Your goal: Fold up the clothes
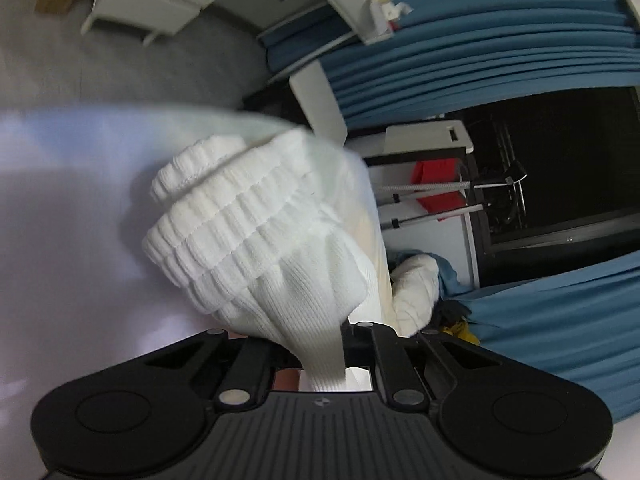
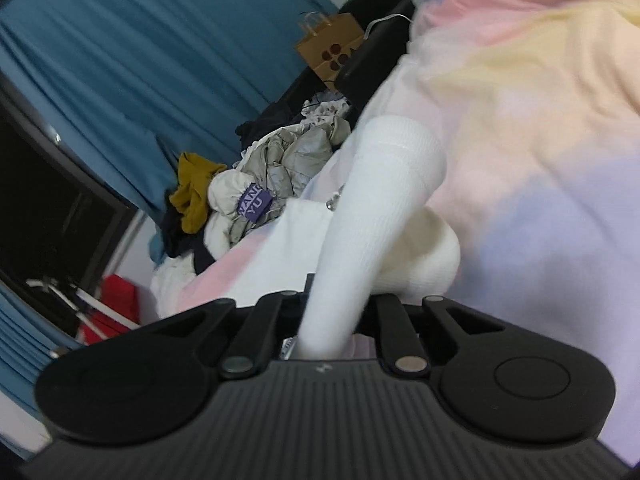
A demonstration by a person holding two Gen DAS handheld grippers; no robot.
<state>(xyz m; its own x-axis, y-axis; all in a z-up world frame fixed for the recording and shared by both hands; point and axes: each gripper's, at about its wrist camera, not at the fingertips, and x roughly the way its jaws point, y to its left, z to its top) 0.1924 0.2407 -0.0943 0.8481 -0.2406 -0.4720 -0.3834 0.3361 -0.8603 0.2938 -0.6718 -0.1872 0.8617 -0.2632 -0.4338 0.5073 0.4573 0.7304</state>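
A white ribbed sock (image 1: 256, 232) fills the middle of the left wrist view, bunched with its cuff folded. My left gripper (image 1: 344, 344) is shut on its narrow end, which runs down between the jaws. In the right wrist view a white sock (image 2: 376, 208) stands up from my right gripper (image 2: 332, 320), which is shut on its lower part. Its rounded end rests against a pastel tie-dye cloth (image 2: 520, 128). The fingertips of both grippers are hidden by the fabric.
A pile of crumpled clothes (image 2: 280, 168) with a mustard garment (image 2: 192, 192) lies to the left. Blue curtains (image 2: 140, 60) hang behind. A brown paper bag (image 2: 328, 52) stands at the back. A red item (image 1: 436, 188) and a metal rack (image 1: 432, 200) are on the right.
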